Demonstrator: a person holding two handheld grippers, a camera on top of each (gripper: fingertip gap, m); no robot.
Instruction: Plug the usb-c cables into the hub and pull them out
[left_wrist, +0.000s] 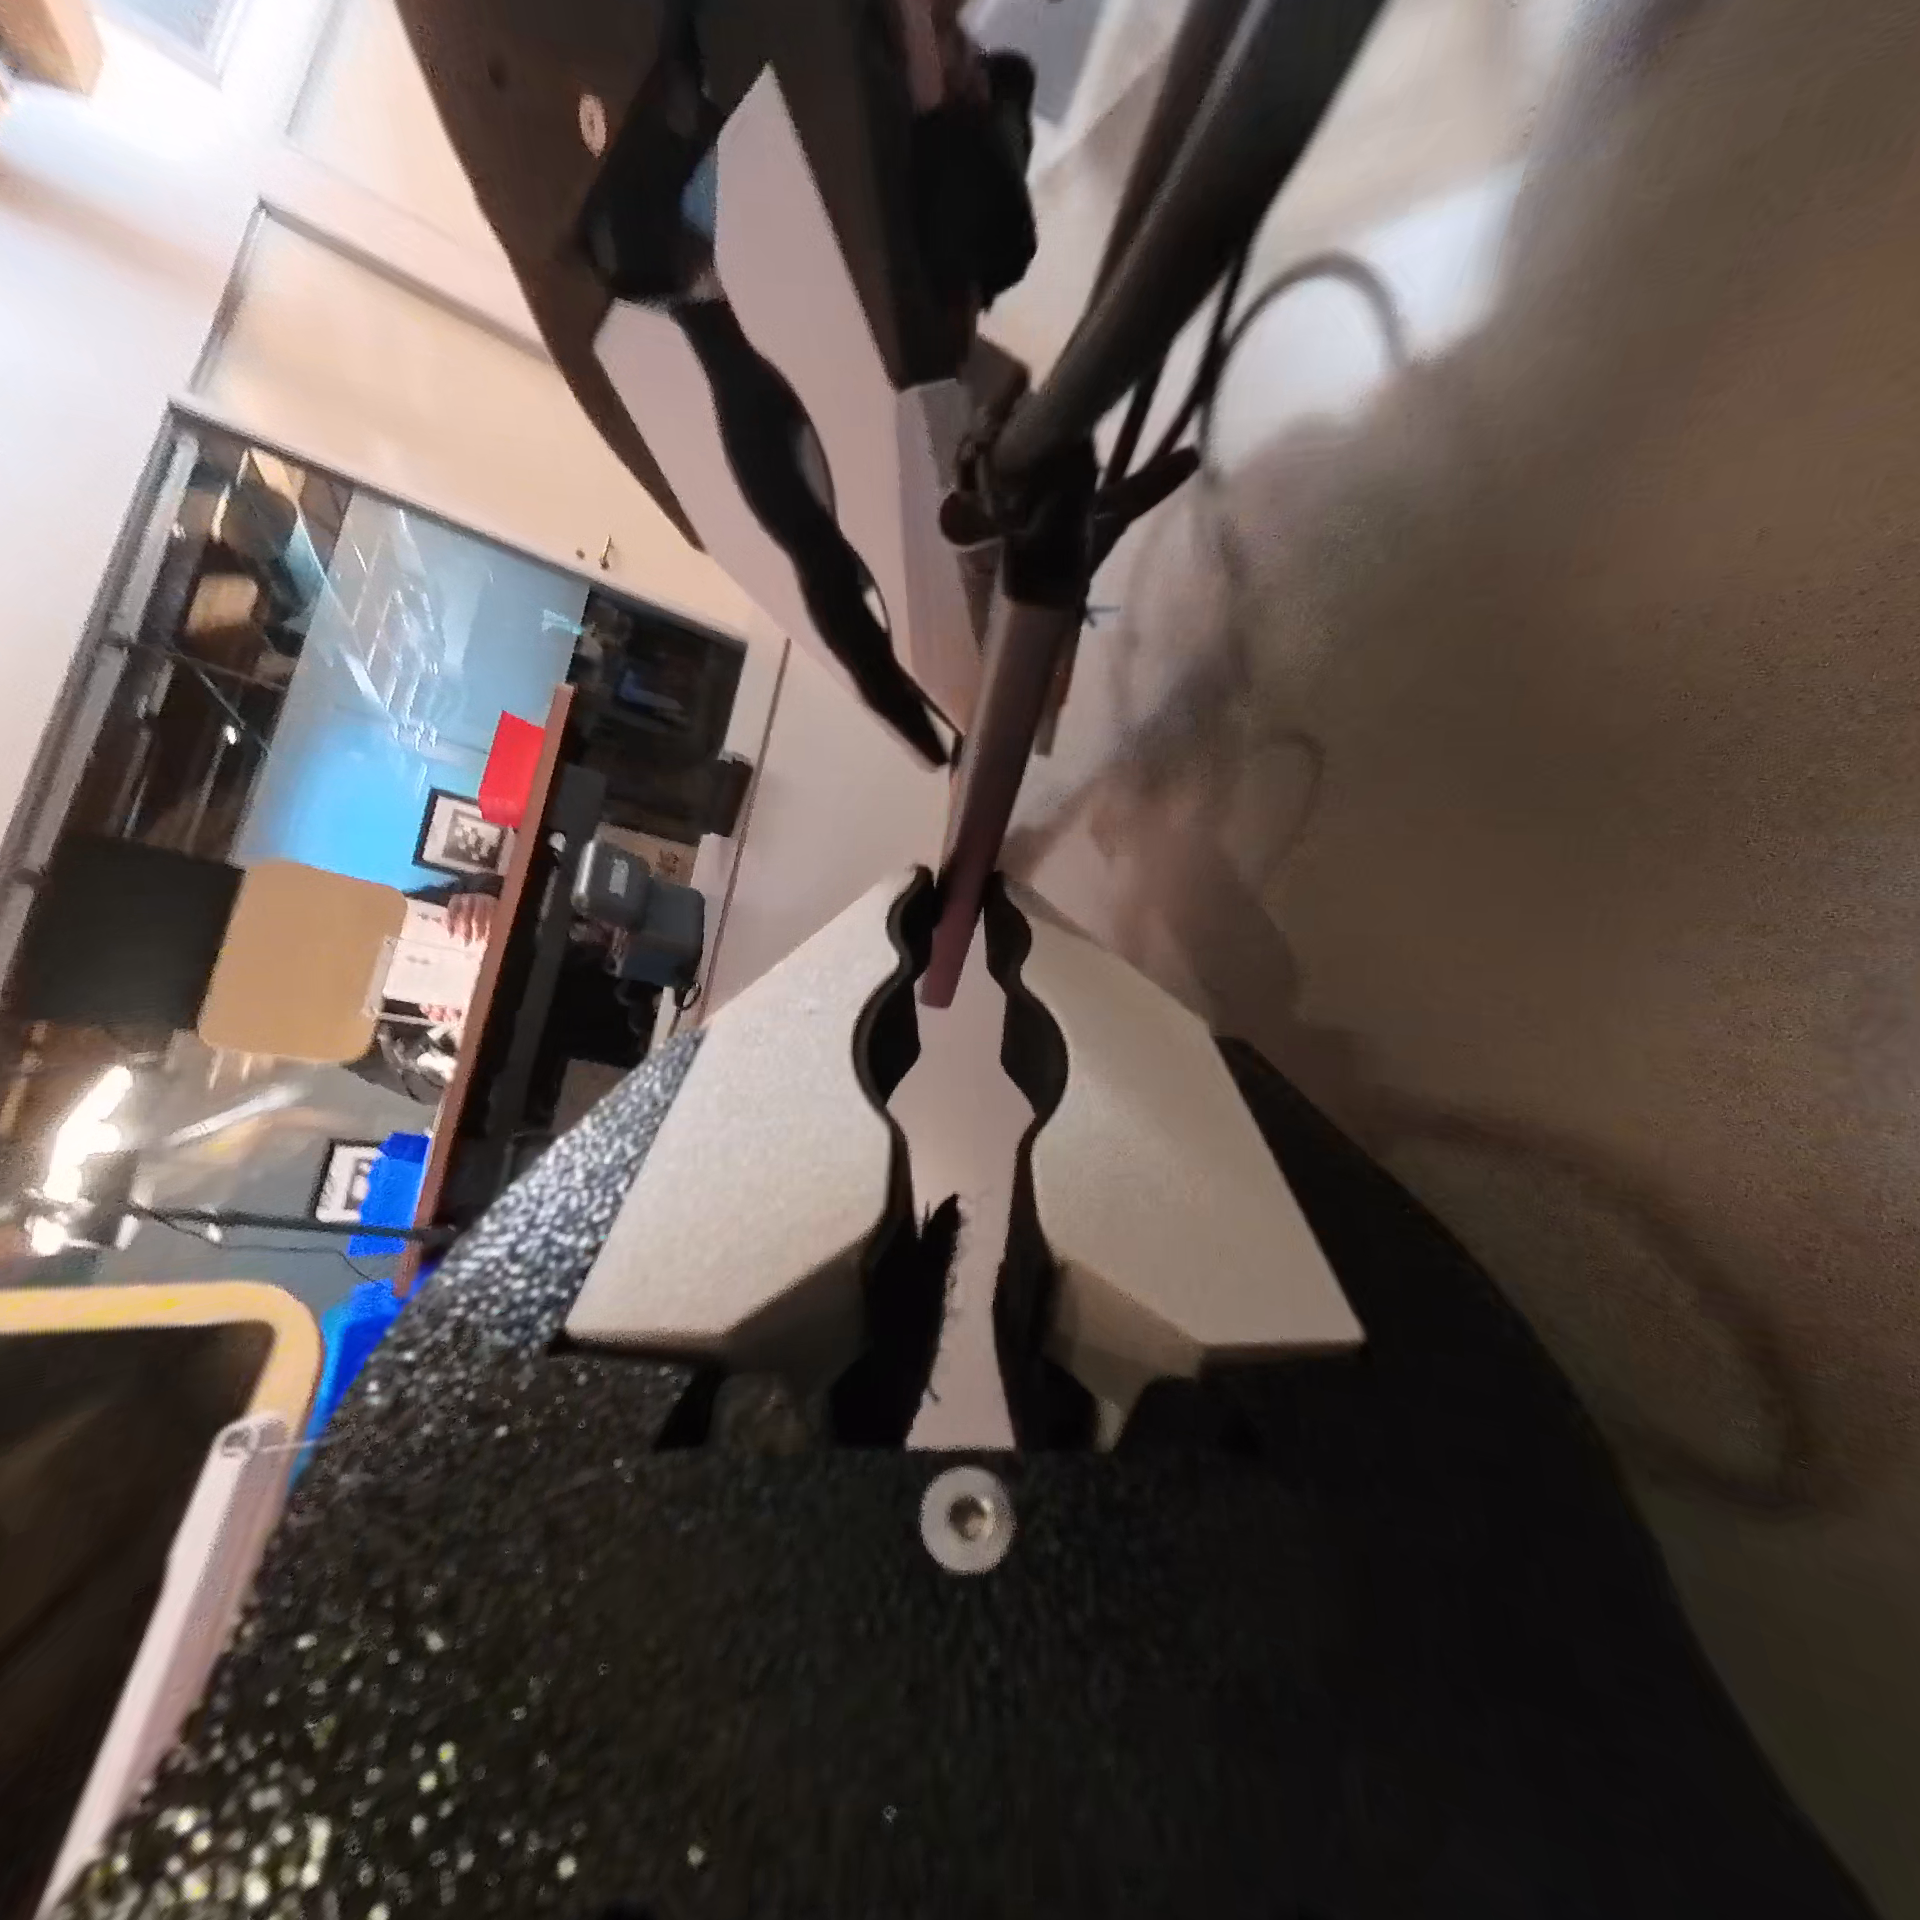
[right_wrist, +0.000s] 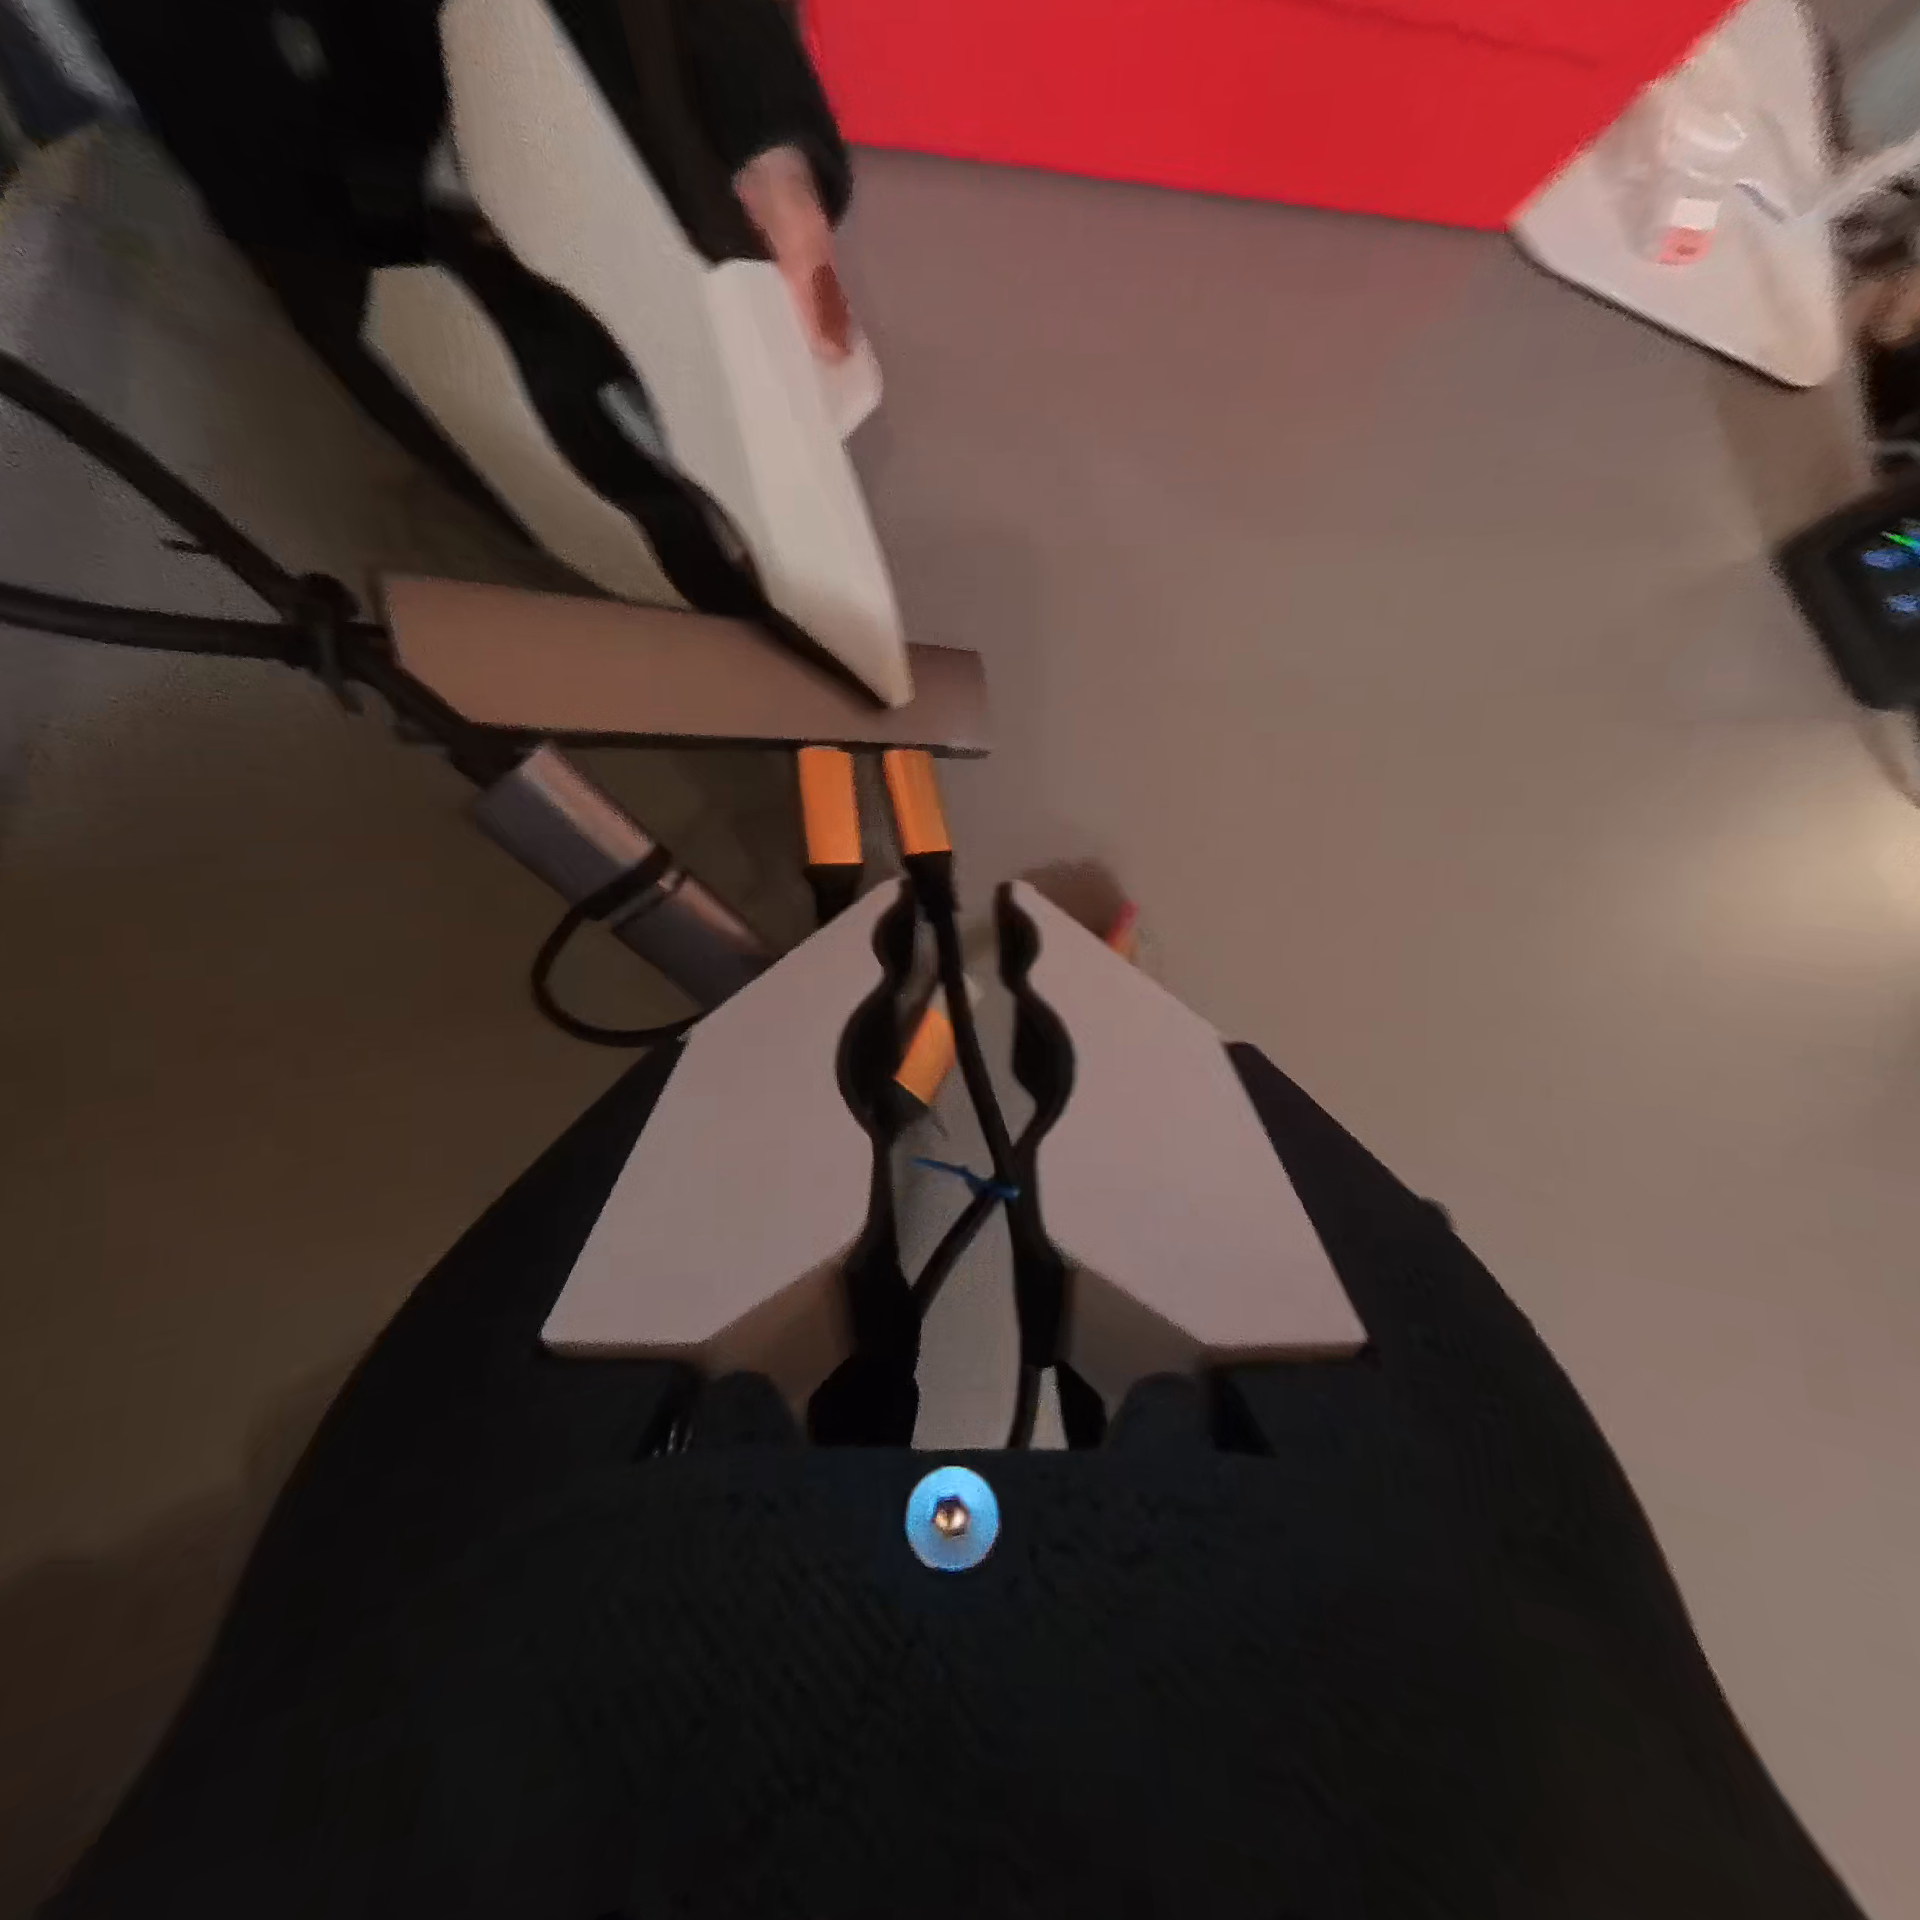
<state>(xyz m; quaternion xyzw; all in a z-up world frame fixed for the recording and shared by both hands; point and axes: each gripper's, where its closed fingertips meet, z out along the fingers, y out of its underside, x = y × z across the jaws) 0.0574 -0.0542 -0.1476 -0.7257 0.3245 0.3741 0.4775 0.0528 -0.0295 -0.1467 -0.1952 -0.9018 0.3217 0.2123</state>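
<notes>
The hub (right_wrist: 644, 675) is a flat grey slab held just above the table. My left gripper (right_wrist: 885, 688) comes in from the upper left and is shut on its right end. In the left wrist view my left gripper (left_wrist: 958, 888) pinches the hub (left_wrist: 971, 862) edge-on. Two orange USB-C plugs (right_wrist: 826, 816) (right_wrist: 916, 816) sit side by side in the hub's near edge. My right gripper (right_wrist: 951, 896) is just below them, jaws a little apart; the right plug's black cable (right_wrist: 961, 997) runs between the fingers. A third orange plug (right_wrist: 925, 1049) lies loose underneath. The right gripper (left_wrist: 940, 743) also shows in the left wrist view.
A grey adapter (right_wrist: 613, 862) with a cable loop hangs from the hub's lead at left. Black cables are tied with a blue zip tie (right_wrist: 971, 1184). A red block (right_wrist: 1195, 83), a white bag (right_wrist: 1683, 208) and a dark lit device (right_wrist: 1870, 592) stand on the grey table (right_wrist: 1351, 727). Only a small space, under 4 cm, lies between the two pairs of fingers.
</notes>
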